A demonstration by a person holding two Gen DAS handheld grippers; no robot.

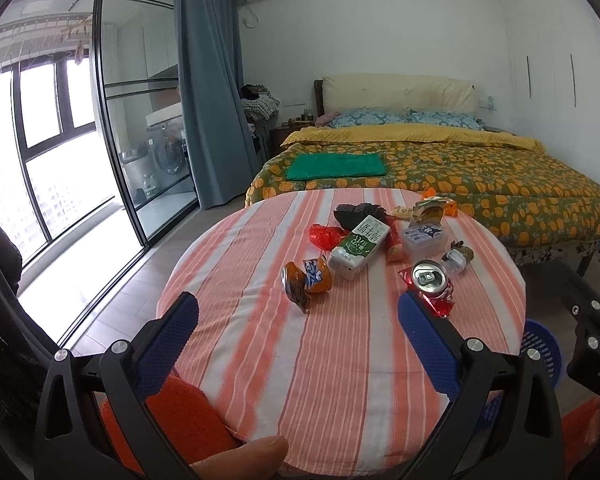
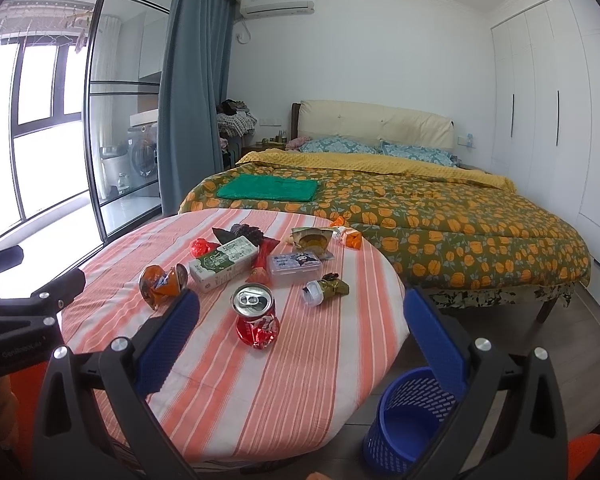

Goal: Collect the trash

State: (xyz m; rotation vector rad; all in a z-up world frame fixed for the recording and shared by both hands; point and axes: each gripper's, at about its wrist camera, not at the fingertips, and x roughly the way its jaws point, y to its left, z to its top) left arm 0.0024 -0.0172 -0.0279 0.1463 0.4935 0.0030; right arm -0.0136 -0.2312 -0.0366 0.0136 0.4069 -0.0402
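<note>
Trash lies on a round table with a striped cloth (image 1: 300,360) (image 2: 260,392). A crushed red can (image 1: 430,282) (image 2: 256,314) stands nearest. Left of it are a crushed orange can (image 1: 306,280) (image 2: 162,284) and a green-and-white milk carton (image 1: 358,248) (image 2: 224,262). Behind them lie a clear plastic box (image 1: 424,236) (image 2: 296,266), a small wrapped bottle (image 1: 456,258) (image 2: 326,290), a red wrapper (image 1: 324,236) (image 2: 202,246) and other wrappers. My left gripper (image 1: 298,320) is open above the near table, holding nothing. My right gripper (image 2: 300,312) is open too, with the red can between and beyond its fingers.
A blue mesh bin (image 2: 410,416) (image 1: 540,350) stands on the floor at the table's right side. A bed (image 2: 420,208) with a patterned quilt lies behind the table. A glass sliding door (image 2: 120,120) and a curtain are at the left, wardrobes (image 2: 548,120) at the right.
</note>
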